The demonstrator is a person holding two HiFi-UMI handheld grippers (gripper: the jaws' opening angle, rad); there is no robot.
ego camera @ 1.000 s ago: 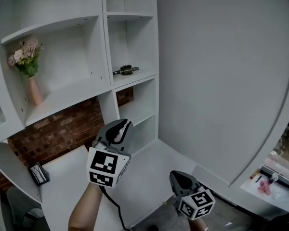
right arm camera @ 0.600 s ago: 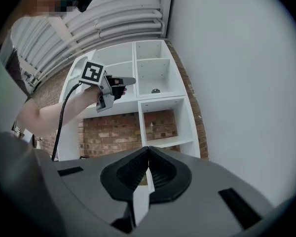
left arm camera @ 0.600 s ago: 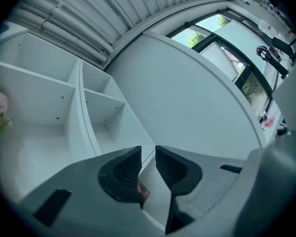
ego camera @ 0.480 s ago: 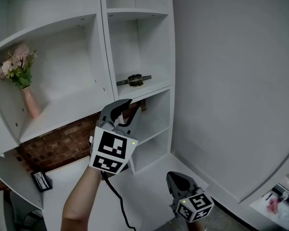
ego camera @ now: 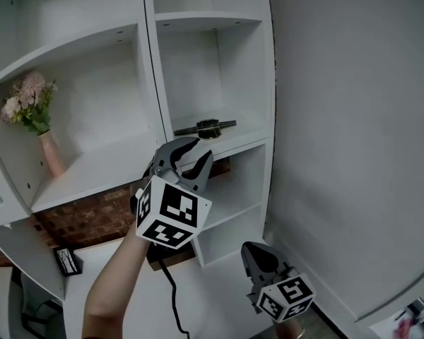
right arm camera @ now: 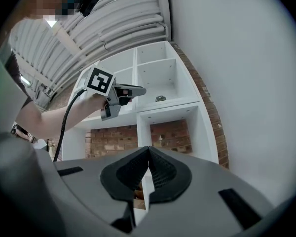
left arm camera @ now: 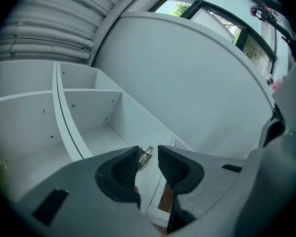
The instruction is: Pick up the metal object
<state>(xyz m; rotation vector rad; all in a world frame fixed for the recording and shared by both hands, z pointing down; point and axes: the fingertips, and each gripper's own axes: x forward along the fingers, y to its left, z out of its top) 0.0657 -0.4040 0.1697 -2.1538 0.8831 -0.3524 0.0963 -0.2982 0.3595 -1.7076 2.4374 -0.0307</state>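
Head view shows the left gripper [ego camera: 200, 150] held up before the white shelf unit [ego camera: 150, 83], jaws opening, nothing between them. The long dark metal object [ego camera: 206, 127] lies alone in the compartment just ahead of it. Best is to enter level and close around the thick middle. The right gripper [ego camera: 260, 258] hangs lower, closed and empty. A pink vase of flowers [ego camera: 49, 150] stands in the compartment further left.

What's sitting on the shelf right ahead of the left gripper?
Only the metal object lies on that shelf. The left gripper, jaws opening with nothing between them, covers part of the shelf's front edge in the head view.
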